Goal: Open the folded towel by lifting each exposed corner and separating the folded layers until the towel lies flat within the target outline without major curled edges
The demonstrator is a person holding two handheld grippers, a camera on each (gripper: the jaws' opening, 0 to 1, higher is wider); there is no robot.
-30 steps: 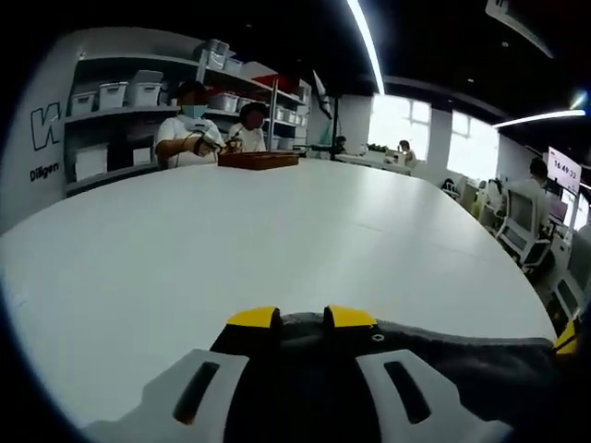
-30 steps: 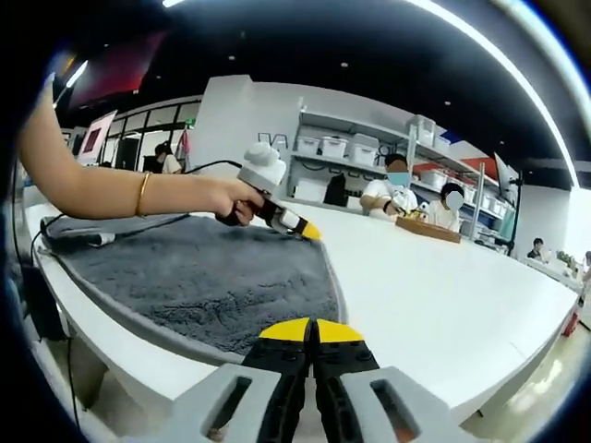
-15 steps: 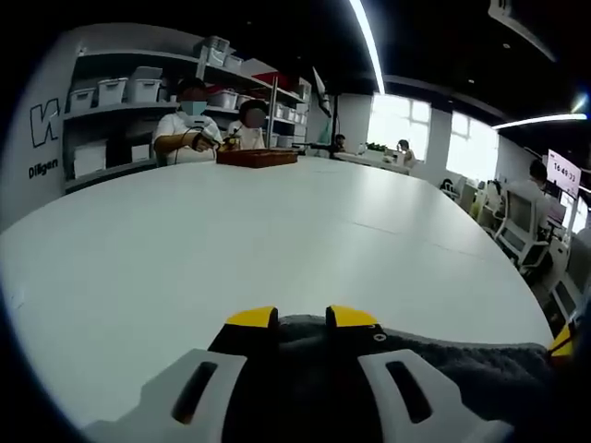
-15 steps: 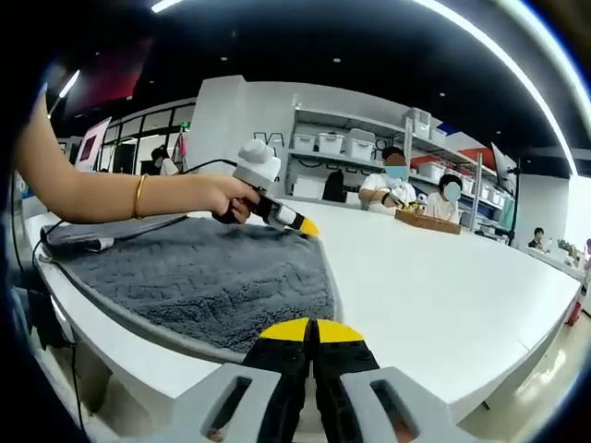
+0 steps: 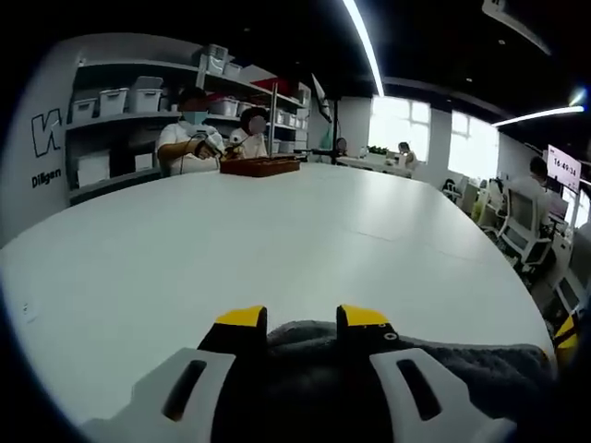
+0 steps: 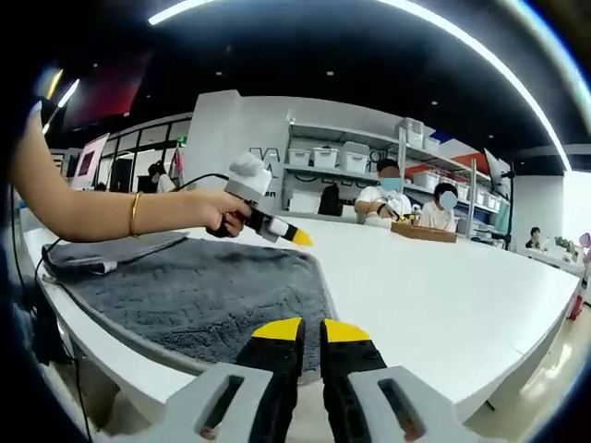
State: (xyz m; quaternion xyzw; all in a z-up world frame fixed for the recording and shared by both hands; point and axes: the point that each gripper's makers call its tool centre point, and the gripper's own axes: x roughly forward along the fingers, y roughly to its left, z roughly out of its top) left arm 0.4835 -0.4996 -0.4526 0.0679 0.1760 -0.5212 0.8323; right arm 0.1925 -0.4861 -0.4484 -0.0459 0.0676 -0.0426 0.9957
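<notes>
Grey towel [image 6: 208, 295] released: right hand-held gripper [image 6: 311, 329] now slightly parted, left hand-held gripper [image 5: 300, 318] wider.

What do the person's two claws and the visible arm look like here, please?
Each claw has black jaws with yellow tips on pale grey bodies with dark slots: the left claw, the right claw. In the right gripper view the left claw carries a white rounded housing with a black cable trailing back. The arm is bare, with a gold bangle.
</notes>
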